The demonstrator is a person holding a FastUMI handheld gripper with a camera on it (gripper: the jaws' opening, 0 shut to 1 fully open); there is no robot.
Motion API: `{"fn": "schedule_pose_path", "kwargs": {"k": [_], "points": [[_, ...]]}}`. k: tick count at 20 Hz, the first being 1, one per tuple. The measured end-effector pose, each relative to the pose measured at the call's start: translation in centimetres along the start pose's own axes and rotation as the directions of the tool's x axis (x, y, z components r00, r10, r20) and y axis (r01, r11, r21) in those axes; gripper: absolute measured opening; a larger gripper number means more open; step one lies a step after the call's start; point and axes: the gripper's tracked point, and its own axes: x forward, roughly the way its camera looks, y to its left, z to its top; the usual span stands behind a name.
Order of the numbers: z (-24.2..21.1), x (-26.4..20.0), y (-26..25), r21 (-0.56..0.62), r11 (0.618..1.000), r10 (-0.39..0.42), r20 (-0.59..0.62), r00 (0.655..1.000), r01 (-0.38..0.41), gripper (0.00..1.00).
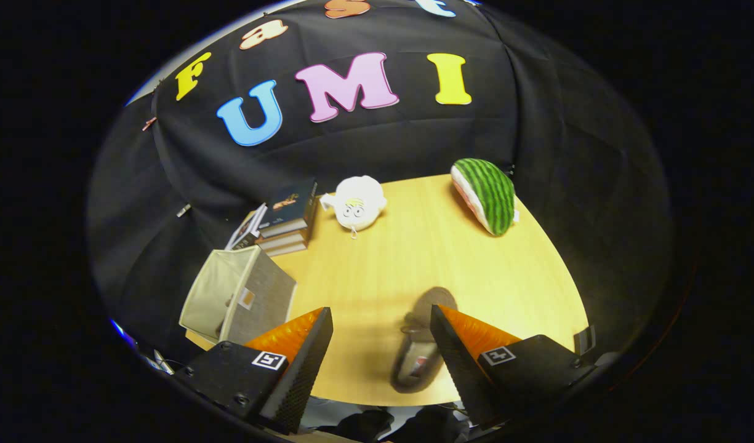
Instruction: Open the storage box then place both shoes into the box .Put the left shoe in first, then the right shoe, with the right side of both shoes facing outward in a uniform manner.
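Your storage box [238, 295] stood open at the table's [383, 258] left edge, at ten o'clock from the gripper [381, 344]. At eleven o'clock sat a stack of books [287, 218], then a white plush toy [357, 203]. Your gripper was wide open and held nothing. One brown shoe [417, 354] lay on the table between the fingers, close against the right one. A watermelon plush [487, 194] rested at one o'clock.

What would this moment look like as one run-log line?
claw: open, empty | shoe: on table, between fingers, nearer right one | storage box: lid open, left of claw
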Motion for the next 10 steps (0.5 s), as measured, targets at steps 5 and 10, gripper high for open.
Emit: {"fn": "schedule_pose_path", "kwargs": {"k": [5, 10], "points": [[-6.0, 1.3, -5.3, -0.016, 0.996, -0.085, -0.102, 0.991, 0.084, 0.98], [-10.6, 4.1, -7.0, 0.012, 0.995, -0.093, -0.191, 0.977, 0.097, 0.99]]}}
